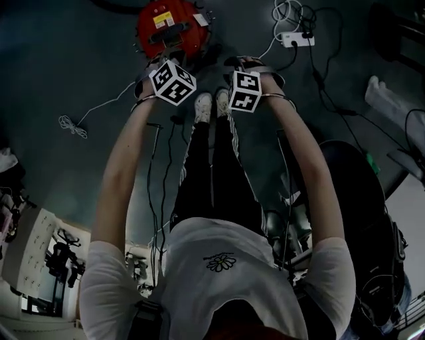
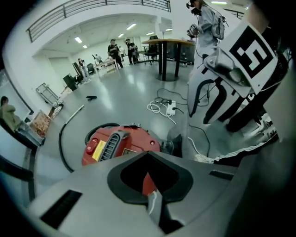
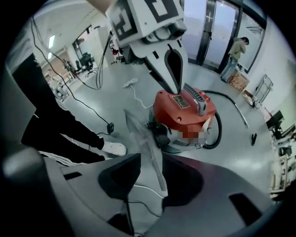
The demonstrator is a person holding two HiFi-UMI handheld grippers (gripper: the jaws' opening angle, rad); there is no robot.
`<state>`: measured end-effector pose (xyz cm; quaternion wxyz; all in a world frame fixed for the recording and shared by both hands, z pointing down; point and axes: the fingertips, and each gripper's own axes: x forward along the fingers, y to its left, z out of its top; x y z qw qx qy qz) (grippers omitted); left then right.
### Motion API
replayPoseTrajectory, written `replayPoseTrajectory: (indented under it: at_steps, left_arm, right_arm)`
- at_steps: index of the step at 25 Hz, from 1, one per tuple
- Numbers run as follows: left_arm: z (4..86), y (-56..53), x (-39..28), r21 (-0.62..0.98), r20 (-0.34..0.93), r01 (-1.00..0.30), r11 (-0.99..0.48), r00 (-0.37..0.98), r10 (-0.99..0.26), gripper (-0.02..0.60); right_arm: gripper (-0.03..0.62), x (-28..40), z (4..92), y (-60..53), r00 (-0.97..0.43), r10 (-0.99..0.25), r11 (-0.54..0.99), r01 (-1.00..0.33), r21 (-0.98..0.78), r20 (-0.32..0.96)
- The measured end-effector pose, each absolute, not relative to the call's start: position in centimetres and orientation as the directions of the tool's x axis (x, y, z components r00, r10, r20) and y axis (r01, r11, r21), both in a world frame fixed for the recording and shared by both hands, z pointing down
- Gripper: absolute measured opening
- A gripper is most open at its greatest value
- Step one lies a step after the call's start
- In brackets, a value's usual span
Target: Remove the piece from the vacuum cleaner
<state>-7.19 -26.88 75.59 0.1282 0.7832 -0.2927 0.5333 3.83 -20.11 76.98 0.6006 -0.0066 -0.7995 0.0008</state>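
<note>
Fingers on our right gripper are spread with nothing between; left gripper looks pinched together, empty. Red vacuum cleaner sits top centre in head view, untouched. We're in approach; next, reach its piece and clamp.

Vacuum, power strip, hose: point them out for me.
vacuum (image 1: 188, 14): head view, red lid.
power strip (image 1: 297, 40): head view, white body.
hose (image 3: 217, 129): right gripper view, black loop beside the vacuum.

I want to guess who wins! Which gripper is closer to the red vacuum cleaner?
Left. The left gripper hangs close by the vacuum cleaner, at its near edge; the right gripper is farther off to one side.
</note>
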Motion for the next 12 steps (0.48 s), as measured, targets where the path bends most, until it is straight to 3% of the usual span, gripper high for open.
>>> replayPoseTrajectory:
  at_steps: [7,12]
  left_arm:
    - [79.8,-25.1,-7.4,-0.074,0.969,-0.475,-0.877,0.176,-0.177,0.003]
    - [80.2,-24.7,-7.8,-0.102,0.981,-0.446,-0.889,0.105,-0.165,0.003]
  right_arm:
    - [0.132,4.6,83.0,-20.1,-0.151,0.074,0.995,-0.059,-0.084,0.986]
    - [0.130,4.1,83.7,-21.6,-0.129,-0.077,0.997,0.010,0.078,0.989]
